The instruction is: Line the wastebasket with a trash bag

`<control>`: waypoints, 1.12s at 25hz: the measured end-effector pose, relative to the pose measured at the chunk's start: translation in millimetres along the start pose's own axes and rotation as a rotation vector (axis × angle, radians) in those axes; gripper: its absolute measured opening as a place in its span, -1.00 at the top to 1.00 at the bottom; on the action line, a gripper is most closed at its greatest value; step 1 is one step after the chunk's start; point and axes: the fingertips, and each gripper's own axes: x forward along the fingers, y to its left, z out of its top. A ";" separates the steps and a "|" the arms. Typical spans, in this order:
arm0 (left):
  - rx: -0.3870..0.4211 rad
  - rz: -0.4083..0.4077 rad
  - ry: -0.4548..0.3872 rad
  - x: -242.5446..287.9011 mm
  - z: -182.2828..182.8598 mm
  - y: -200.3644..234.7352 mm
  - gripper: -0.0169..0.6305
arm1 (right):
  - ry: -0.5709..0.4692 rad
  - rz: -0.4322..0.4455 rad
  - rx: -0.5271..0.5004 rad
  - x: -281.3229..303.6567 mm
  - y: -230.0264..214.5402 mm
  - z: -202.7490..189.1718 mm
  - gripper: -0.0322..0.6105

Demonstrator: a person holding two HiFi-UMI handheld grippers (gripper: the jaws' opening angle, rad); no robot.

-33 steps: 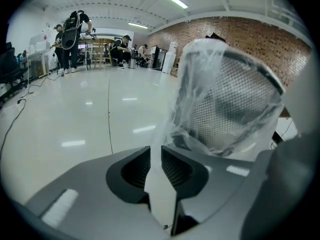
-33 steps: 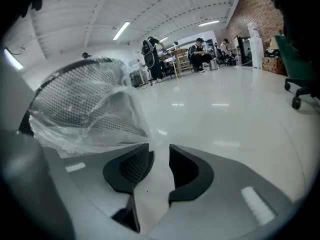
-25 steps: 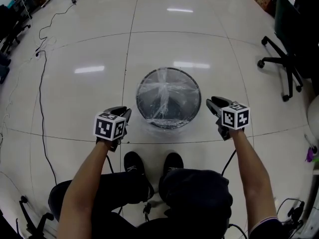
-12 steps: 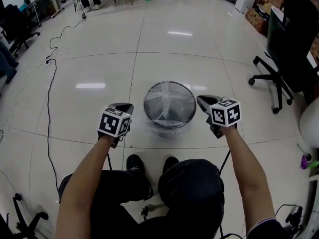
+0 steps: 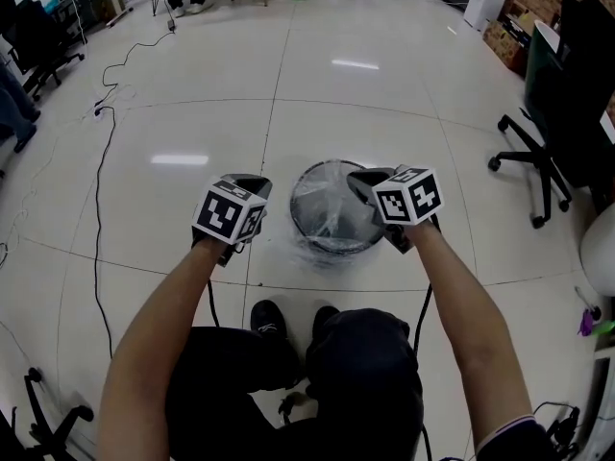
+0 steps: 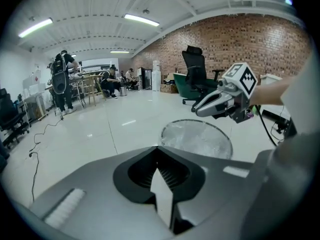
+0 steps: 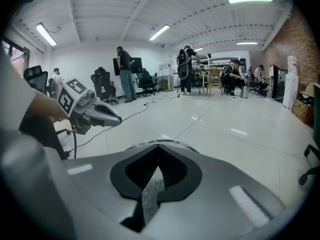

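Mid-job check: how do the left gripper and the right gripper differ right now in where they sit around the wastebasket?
The left gripper sits off the left side of the wastebasket, over bare floor; the right gripper reaches over its right rim. The left gripper points roughly ahead, while the right gripper angles inward toward it. Shared: both have jaws shut, with no film visibly caught in them, and both are raised above the trash bag lining the basket.

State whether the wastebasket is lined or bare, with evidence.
Lined: a clear bag spans the mouth of the wastebasket and hangs over its rim.
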 end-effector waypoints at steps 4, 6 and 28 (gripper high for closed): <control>0.045 -0.030 0.013 16.8 11.5 2.8 0.91 | 0.025 0.010 0.011 31.2 -3.0 5.1 0.89; 0.051 -0.043 0.017 27.2 14.5 3.9 0.91 | 0.056 0.013 0.021 46.7 -5.1 2.2 0.89; -0.036 -0.090 0.052 62.1 -23.3 0.1 0.91 | 0.226 0.036 0.156 138.1 -8.0 -80.4 0.89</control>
